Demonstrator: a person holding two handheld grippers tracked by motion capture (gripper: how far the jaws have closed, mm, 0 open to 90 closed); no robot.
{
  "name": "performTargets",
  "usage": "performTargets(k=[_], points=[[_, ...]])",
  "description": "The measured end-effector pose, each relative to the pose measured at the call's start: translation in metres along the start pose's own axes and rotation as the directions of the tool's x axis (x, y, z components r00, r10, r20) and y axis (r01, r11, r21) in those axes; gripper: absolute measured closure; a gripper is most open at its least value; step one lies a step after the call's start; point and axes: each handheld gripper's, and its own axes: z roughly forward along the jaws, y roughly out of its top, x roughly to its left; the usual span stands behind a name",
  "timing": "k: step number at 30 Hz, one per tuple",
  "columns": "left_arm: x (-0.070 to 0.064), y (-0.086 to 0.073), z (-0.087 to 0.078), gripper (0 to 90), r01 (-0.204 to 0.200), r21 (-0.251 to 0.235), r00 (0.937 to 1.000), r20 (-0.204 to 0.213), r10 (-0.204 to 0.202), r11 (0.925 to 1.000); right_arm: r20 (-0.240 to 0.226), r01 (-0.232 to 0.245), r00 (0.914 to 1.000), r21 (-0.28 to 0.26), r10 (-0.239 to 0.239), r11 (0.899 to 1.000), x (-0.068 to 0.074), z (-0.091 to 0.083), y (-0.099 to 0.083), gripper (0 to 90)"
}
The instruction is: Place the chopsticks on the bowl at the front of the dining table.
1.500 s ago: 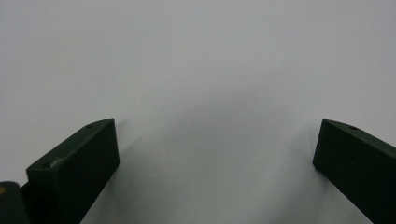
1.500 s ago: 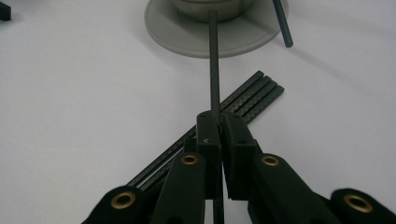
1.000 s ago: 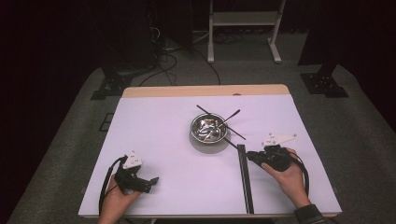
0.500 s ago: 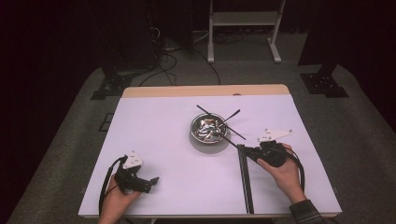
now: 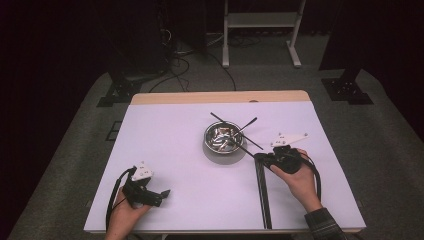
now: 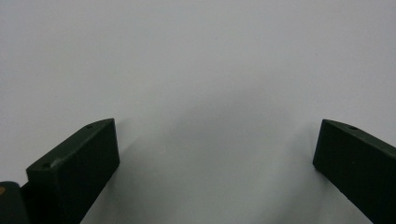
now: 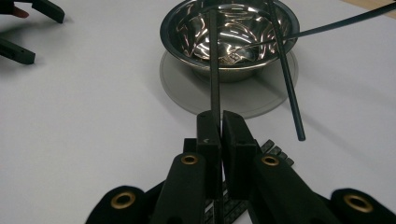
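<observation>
Right gripper (image 7: 220, 122): jaws pinched nearly together on a thin black stick (image 7: 214, 60), held at its near end. The stick runs up the middle of the right gripper view and its far end rests in the steel bowl (image 7: 187, 39), upper centre of that frame. Two more black sticks lean in the bowl; one (image 7: 286, 74) slants down the right of the frame, its tip over the table, and another (image 7: 345, 21) exits at the upper right.

High view: right gripper (image 5: 265, 158) sits right of centre, just below and right of the bowl (image 5: 210, 137), with a black strip (image 5: 262, 192) running from it toward the bottom edge.

Left gripper (image 6: 215, 140): jaws spread wide, holding nothing, over bare white table (image 6: 196, 56). In the high view it (image 5: 162, 195) sits lower left, well apart from the bowl.
</observation>
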Motion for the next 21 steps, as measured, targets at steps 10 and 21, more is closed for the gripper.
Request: performTargets(k=[10, 21], points=[[0.000, 0.000, 0.000, 0.0, 0.000, 0.000, 1.0000, 0.000, 0.000, 1.0000, -0.003, 0.018, 0.9998, -0.013, -0.018, 1.000, 0.001, 0.008, 0.017, 85.4], [0.000, 0.000, 0.000, 0.0, 0.000, 0.000, 1.0000, 0.000, 0.000, 1.0000, -0.009, 0.024, 0.9997, -0.024, -0.024, 0.999, 0.003, 0.023, 0.038, 85.4]])
